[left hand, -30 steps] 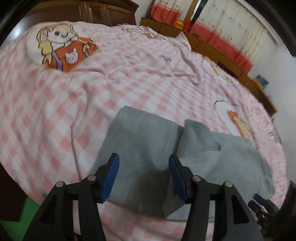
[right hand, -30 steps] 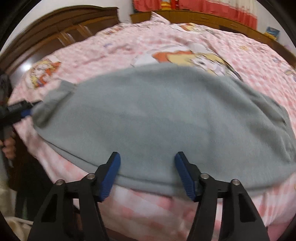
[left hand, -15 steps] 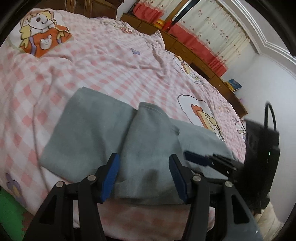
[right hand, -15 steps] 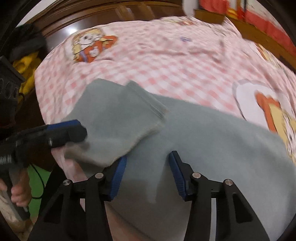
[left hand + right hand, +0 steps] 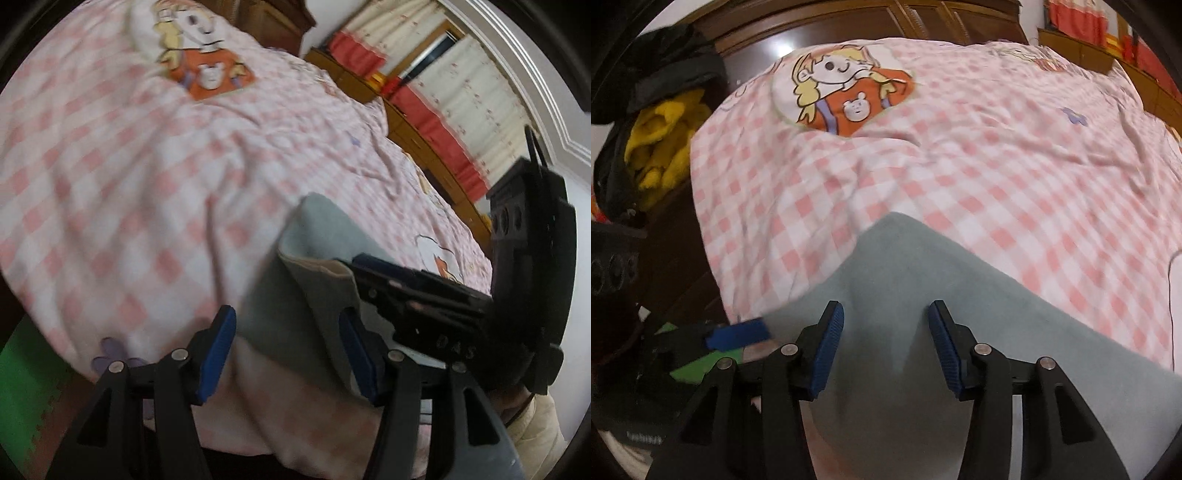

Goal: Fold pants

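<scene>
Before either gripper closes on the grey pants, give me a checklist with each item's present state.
1. Left gripper open: ok.
2. Right gripper open: ok.
3. Grey pants between the right gripper's blue pads: ok, fabric fills the gap.
4. Pants edge between the left gripper's pads: ok, a folded edge sits there.
5. Grippers apart from each other: not ok, very close in the left view.
6. Fold lying flat: cannot tell, frames are blurred.

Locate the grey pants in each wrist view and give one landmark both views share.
Left wrist: grey pants lower centre-right, between the left gripper's fingers.
Right wrist: pants fill the lower centre and right.
Shared landmark: cartoon girl print on the pink checked bedsheet.
</scene>
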The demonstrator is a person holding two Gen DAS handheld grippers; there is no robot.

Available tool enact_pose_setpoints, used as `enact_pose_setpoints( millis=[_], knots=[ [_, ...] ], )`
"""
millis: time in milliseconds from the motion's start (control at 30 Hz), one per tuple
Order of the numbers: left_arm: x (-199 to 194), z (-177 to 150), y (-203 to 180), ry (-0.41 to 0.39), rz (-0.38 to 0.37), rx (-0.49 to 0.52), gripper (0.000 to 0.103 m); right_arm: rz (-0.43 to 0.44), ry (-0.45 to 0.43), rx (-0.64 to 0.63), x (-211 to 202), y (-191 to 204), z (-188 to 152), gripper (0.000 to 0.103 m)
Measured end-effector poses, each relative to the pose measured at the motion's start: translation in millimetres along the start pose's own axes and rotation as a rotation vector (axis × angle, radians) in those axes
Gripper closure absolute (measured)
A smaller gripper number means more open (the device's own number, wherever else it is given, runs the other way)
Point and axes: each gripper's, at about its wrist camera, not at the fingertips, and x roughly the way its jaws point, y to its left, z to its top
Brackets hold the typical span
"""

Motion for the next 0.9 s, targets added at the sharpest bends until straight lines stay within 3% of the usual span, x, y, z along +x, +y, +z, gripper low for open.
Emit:
enact_pose_setpoints(
  millis=[133,367,500,633,833,900],
  knots=[
    [-4.3,0.5,12.5,-0.012,0.028,-0.023,0.042,0.040,-0.010,0.029,-2.3,2.3,5.3,0.053],
    [-11.1,2.4,10.0,-0.068,0.220,0.022,0.042,0.017,-0.013,0.106,-52.5,-22.4,-30.1,0.053],
    [-13.5,2.4,-2.4,-0.100,0.224,0.044,0.042,-0.078,-0.015,0.166,-99.0,-55.9,-80.8,0.053],
    [-7.8,0.9,-21.2,-0.107,0.235,0.060,0.042,-0.191,-0.046,0.360,-156.3,-107.0,-146.6,0.053],
    [3.4,-1.0,-58.9,-0.104,0.243,0.130,0.042,-0.225,-0.041,0.587,-205.4,-150.7,-226.5,0.053],
    [5.5,-2.2,-67.2,-0.103,0.233,0.137,0.042,-0.201,-0.050,0.673,-212.9,-160.4,-250.7,0.053]
  ],
)
